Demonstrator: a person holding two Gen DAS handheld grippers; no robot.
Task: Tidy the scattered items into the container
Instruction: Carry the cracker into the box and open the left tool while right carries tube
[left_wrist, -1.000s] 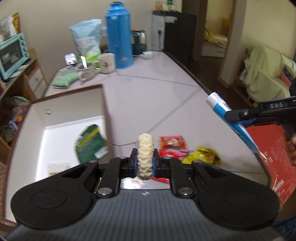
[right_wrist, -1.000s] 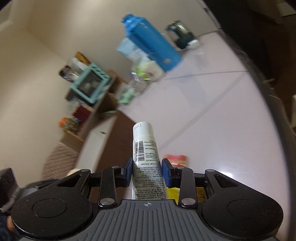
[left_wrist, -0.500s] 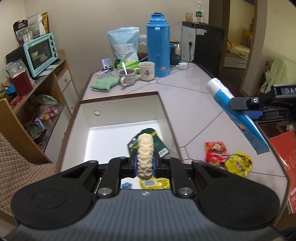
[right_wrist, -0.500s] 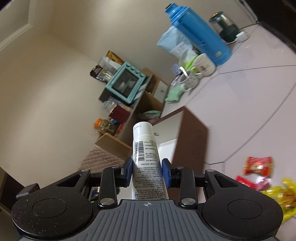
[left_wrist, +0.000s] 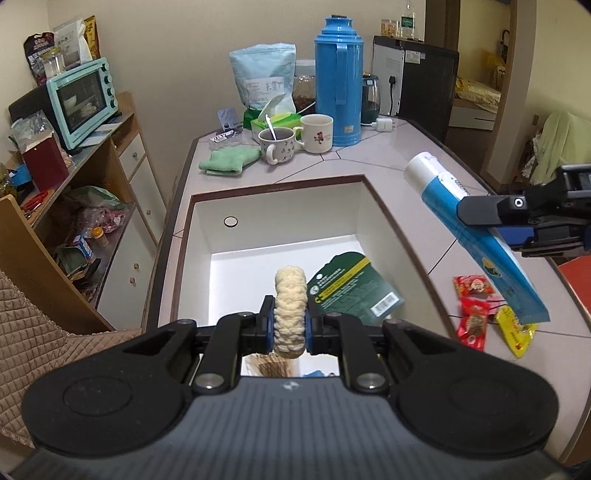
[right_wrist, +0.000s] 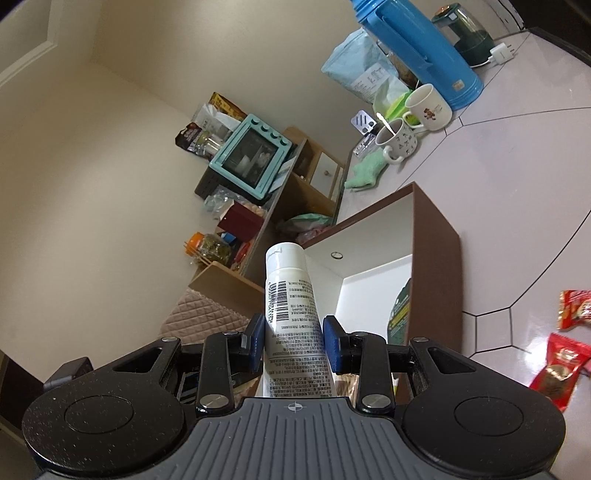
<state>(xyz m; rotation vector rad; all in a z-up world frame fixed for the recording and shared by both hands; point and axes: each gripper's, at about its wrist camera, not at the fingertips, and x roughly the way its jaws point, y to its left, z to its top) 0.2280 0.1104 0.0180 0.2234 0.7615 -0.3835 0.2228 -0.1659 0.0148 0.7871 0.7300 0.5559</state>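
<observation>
1. Since the earlier frames, both grippers have travelled from over the snack packets to the container (left_wrist: 388, 221); the left gripper (left_wrist: 290, 326) now hangs above its near end and the right gripper (right_wrist: 294, 343) has come in at its right rim.
2. Left gripper: jaws closed tight on a cream, ridged puffed snack (left_wrist: 290, 308), held on edge and clear of the container floor.
3. Right gripper: jaws closed on a blue and white tube (left_wrist: 476, 240), white cap (right_wrist: 285, 260) pointing forward and up; in the left wrist view the tube slants over the surface just right of the container's right wall.
4. Container: a white-lined open box with a brown rim, standing on the tiled surface (left_wrist: 384, 155) along its left edge. A dark green packet (left_wrist: 351, 291) leans against the inner right wall. Further small items lie at the near end, mostly hidden behind the left gripper.
5. Loose on the surface, near its right edge: three red packets (left_wrist: 472, 286) and a yellow packet (left_wrist: 515, 332), close together, below the tube's crimped end.
6. Far end of the surface: blue flask (left_wrist: 338, 81), two mugs (left_wrist: 316, 133), green cloth (left_wrist: 229, 162).
</observation>
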